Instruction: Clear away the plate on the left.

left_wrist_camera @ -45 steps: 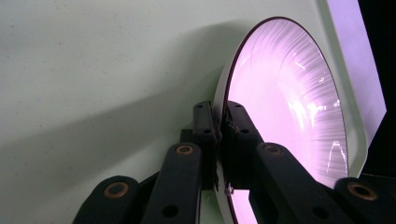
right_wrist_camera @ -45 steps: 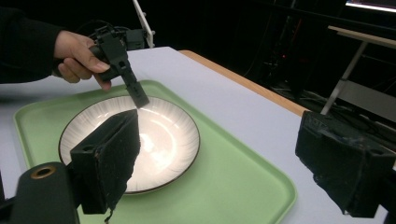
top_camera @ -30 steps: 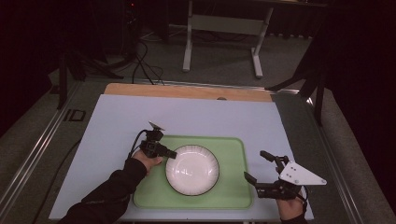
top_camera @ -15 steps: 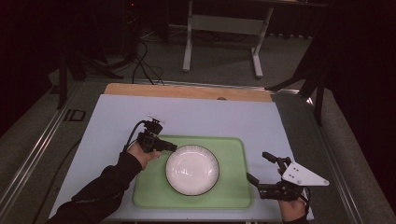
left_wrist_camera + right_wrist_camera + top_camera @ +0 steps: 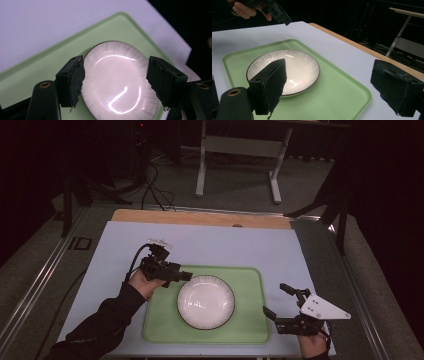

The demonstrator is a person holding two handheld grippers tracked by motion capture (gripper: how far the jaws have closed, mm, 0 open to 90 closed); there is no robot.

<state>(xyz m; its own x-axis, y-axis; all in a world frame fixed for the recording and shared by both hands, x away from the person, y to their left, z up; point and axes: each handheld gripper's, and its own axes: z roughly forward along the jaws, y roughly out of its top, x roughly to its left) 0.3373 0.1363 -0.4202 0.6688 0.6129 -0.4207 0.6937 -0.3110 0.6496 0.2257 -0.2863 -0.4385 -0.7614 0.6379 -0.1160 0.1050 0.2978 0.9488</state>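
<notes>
White and shiny, the plate [image 5: 206, 301] sat in the middle of the green tray [image 5: 252, 327] on the table. The left gripper [image 5: 186, 276] hung just by the plate's edge with its jaws wide and nothing in them. The right gripper [image 5: 276, 301] waited near the tray's right side, wide too. A good grab needed 1 jaw over the rim and 1 under it, closing slowly.

A white, dark-rimmed plate [image 5: 206, 301] lies flat and empty on the green tray [image 5: 252, 330].
</notes>
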